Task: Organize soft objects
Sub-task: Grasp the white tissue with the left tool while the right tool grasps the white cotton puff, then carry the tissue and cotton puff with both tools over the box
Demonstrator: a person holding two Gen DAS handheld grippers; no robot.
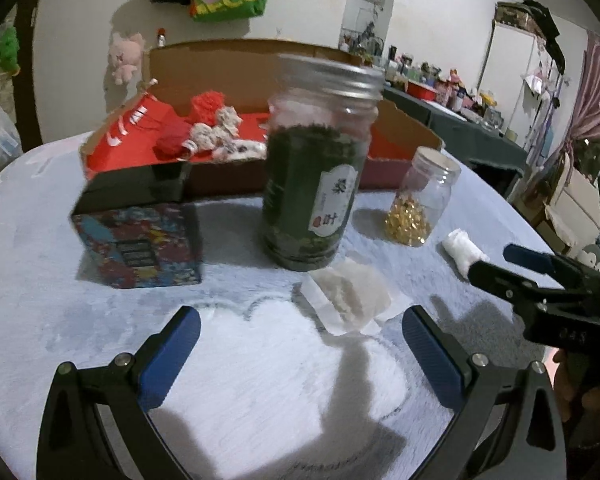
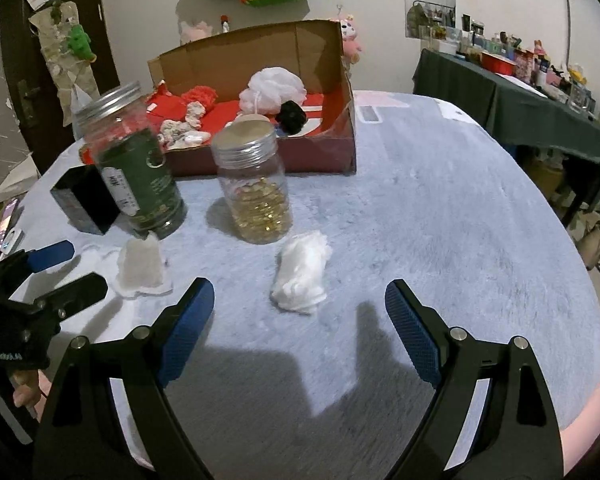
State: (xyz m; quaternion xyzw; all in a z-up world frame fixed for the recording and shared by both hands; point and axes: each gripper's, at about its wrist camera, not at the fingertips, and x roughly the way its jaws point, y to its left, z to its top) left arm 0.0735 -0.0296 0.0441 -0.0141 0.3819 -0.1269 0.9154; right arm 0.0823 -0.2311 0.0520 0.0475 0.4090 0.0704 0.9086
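A crumpled white wad lies on the pale fuzzy tablecloth, right at the fingertips of my right gripper, which is open and holds nothing. A white fluffy piece in clear wrapping lies just ahead of my left gripper, also open and empty. The same piece shows in the right wrist view, beside the left gripper. At the back, a cardboard box holds a white mesh puff, a black pompom and red and cream yarn things.
A tall jar of dark green leaves stands just behind the wrapped piece. A smaller jar of gold beads stands behind the wad. A patterned box sits at the left. A cluttered side table is off to the right.
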